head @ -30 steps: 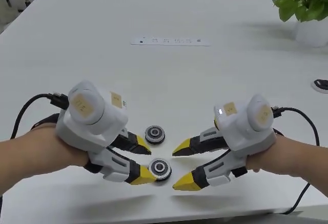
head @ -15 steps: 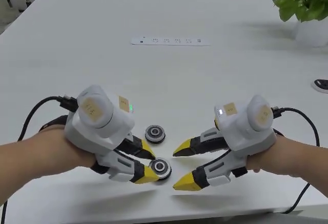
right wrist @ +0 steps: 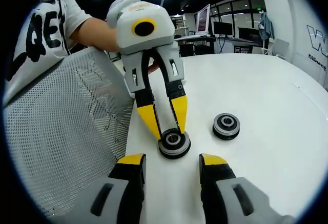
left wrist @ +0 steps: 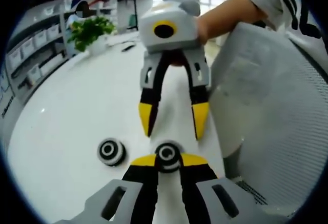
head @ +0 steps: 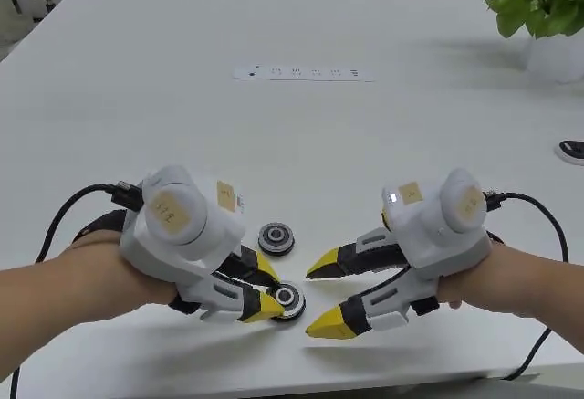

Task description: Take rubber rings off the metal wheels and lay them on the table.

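Over 1 second the left gripper [head: 271, 291] has slid forward and narrowed its jaws, which now pinch the wheel [head: 288, 299] between their tips.

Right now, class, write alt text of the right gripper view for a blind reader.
The left gripper, reaching in from above, is shut on a metal wheel on the table. The right gripper is open below; a second wheel lies apart.

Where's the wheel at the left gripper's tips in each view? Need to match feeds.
Head view: near wheel, bottom centre, between the left gripper tips.
Left gripper view: low centre, between its own yellow tips.
Right gripper view: centre, just ahead of the open right gripper.
Shared landmark: the other wheel, free on the table beside it.
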A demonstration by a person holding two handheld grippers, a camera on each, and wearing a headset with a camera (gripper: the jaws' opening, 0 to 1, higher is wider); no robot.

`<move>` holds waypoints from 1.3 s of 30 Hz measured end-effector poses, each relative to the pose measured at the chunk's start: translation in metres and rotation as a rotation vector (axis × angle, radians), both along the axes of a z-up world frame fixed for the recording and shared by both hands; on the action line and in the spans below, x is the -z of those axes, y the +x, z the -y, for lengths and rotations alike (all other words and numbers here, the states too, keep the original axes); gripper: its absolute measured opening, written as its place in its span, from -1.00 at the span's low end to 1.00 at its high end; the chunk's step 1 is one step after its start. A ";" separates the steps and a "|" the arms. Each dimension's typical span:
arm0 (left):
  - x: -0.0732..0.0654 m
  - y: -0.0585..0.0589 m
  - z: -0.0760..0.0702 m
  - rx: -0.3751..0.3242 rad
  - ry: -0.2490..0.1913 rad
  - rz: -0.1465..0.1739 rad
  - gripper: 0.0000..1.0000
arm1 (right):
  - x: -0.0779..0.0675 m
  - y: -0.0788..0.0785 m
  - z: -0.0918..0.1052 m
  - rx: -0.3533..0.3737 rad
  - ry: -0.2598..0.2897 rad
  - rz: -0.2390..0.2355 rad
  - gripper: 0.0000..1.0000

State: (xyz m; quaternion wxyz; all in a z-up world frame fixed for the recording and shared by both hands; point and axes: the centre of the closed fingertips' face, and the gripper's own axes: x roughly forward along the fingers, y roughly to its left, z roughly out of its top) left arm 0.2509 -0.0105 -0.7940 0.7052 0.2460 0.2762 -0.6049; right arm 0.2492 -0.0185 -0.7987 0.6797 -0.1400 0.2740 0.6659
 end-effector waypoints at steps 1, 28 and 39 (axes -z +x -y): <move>0.000 0.001 0.001 -0.003 -0.002 0.004 -0.67 | -0.001 0.002 0.000 0.016 0.011 -0.009 -0.22; 0.000 0.003 0.002 -0.007 -0.016 0.044 -0.72 | 0.009 0.003 -0.013 0.051 -0.007 -0.009 -0.52; 0.001 0.004 0.002 -0.024 -0.018 0.045 -0.73 | 0.009 0.003 -0.005 0.063 -0.013 -0.027 -0.64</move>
